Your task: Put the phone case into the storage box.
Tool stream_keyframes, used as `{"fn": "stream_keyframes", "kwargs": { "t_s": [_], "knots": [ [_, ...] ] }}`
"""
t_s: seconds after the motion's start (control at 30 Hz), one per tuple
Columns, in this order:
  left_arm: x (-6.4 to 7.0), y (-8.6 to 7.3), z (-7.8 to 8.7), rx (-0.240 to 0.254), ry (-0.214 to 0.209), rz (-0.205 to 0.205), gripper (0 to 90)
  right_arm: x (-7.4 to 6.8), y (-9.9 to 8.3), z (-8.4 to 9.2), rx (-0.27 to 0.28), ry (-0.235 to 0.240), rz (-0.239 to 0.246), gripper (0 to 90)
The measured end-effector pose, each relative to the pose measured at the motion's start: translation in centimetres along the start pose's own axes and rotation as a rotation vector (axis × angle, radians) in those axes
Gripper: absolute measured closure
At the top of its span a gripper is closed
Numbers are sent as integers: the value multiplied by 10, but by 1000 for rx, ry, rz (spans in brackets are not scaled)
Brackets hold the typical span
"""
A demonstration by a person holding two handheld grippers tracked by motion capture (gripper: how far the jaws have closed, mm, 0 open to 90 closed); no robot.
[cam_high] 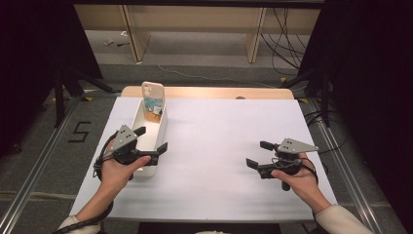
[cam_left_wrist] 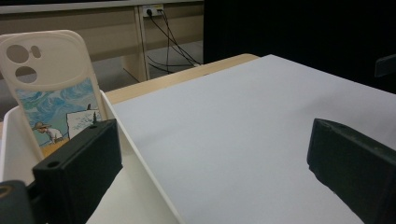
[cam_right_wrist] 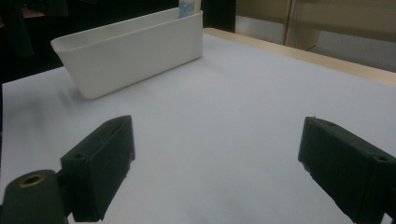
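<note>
Phone case (cam_high: 152, 99) stands upright at far end of white bin (cam_high: 155, 127) on counter (cam_high: 219, 146). Left gripper (cam_high: 152, 140) straddles bin's right wall, jaws wide, gripping nothing. Right gripper (cam_high: 259, 154) well apart, jaws wide, empty.

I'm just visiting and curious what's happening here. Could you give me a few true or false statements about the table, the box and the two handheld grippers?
1. A phone case stands upright at the far end of the white box. True.
2. The left gripper is clamped shut on the phone case. False: its jaws are open, straddling the box's near end.
3. The right gripper is open, with nothing between its jaws. True.
4. The box sits on the right half of the table. False: it sits on the left.
</note>
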State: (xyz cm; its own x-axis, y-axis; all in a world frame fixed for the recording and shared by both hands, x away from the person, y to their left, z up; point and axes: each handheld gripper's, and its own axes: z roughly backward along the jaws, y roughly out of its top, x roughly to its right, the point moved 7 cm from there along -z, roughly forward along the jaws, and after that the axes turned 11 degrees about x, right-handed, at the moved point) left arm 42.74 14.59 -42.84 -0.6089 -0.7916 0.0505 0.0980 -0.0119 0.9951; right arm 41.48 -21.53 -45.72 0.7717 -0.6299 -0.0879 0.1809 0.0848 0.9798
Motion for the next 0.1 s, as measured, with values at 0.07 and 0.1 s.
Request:
{"fn": "stream_keyframes", "kwargs": {
  "t_s": [0.07, 0.1],
  "knots": [
    [0, 0, 0, 0, -1, -3, 28, 0, 0, 0, 3, 1, -1, 118],
    [0, 0, 0, 0, 0, -4, 28, 0, 0, 0, 5, 1, -2, 118]
  ]
}}
